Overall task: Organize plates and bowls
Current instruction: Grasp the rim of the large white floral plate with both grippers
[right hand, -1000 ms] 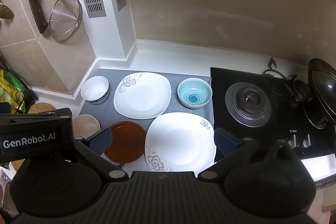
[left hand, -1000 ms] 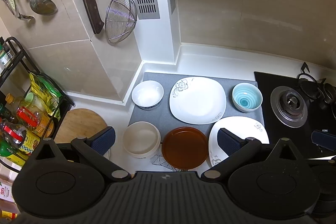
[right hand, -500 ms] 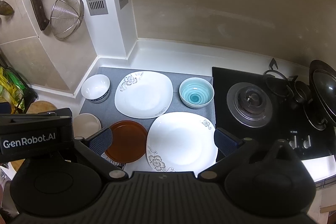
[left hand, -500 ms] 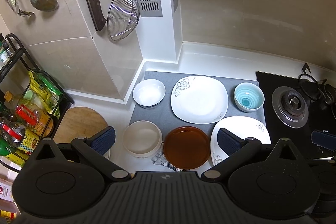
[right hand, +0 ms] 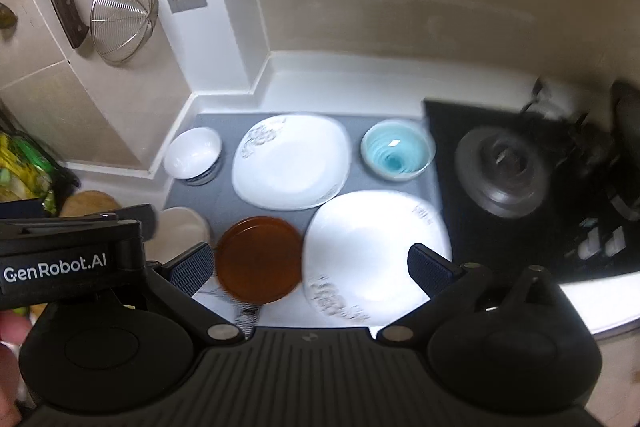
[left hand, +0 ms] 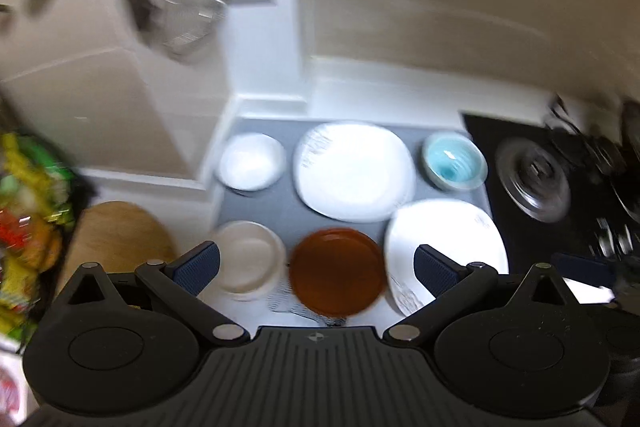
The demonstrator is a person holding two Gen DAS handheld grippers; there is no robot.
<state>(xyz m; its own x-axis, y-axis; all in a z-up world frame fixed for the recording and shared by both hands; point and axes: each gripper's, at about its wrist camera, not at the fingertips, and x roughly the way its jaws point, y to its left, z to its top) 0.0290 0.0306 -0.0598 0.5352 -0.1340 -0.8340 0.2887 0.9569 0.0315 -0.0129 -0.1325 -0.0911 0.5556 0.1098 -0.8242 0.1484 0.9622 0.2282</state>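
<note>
Both grippers hang above the counter, left gripper (left hand: pixel 316 263) and right gripper (right hand: pixel 310 263) each with jaws wide apart and empty; no dish is yet grasped. Two white plates (right hand: pixel 290 163), a brown plate (right hand: pixel 259 263) and three bowls (right hand: pixel 398 151) lie separate on the grey mat (right hand: pixel 348 187). Judged the approach step: next, descend onto one rim and close.

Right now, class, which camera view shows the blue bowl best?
The right wrist view: the blue bowl is fairly sharp there, its spiral rings readable. The left wrist view also shows all of it, but motion blur smears the rim and pattern.
</note>
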